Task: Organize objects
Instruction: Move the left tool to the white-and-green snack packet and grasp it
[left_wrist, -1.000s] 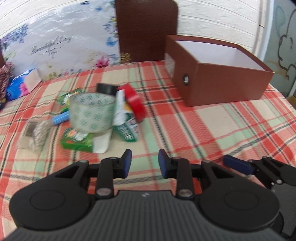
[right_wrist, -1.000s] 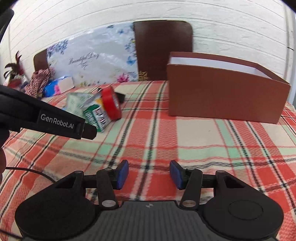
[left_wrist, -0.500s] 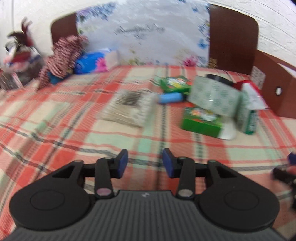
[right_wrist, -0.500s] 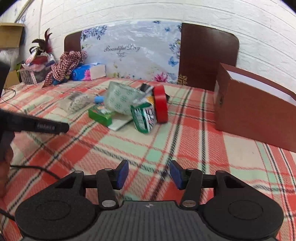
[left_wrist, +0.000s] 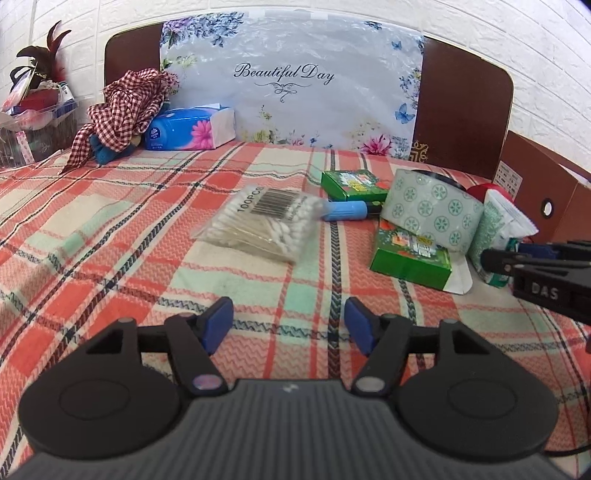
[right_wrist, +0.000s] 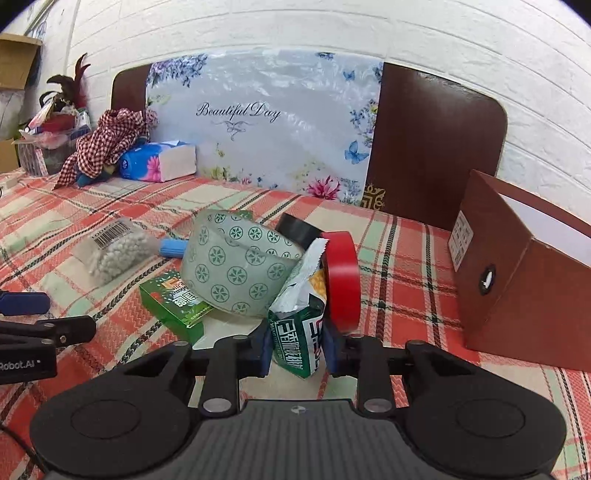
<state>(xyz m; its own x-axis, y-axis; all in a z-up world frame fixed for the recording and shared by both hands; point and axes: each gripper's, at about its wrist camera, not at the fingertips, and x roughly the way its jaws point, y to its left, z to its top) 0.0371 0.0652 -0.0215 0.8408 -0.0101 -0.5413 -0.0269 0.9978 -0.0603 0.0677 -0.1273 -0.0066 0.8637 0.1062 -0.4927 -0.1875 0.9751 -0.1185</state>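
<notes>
Left tongs (left_wrist: 288, 325): apart, just been widening, nothing between them, over bare plaid bed cover (left_wrist: 110, 236)
Cotton swab bag (left_wrist: 264, 221): flat on the cover, ahead of the left tongs
Patterned tape roll (right_wrist: 240, 266): leaning over a green box (right_wrist: 177, 302)
Right tongs (right_wrist: 295, 349): just been narrowing, pads clamped on the green-and-white packet (right_wrist: 299, 332)
Red tape roll (right_wrist: 343, 277): on edge, touching the packet
Brown box (right_wrist: 517, 295): open, far right
</notes>
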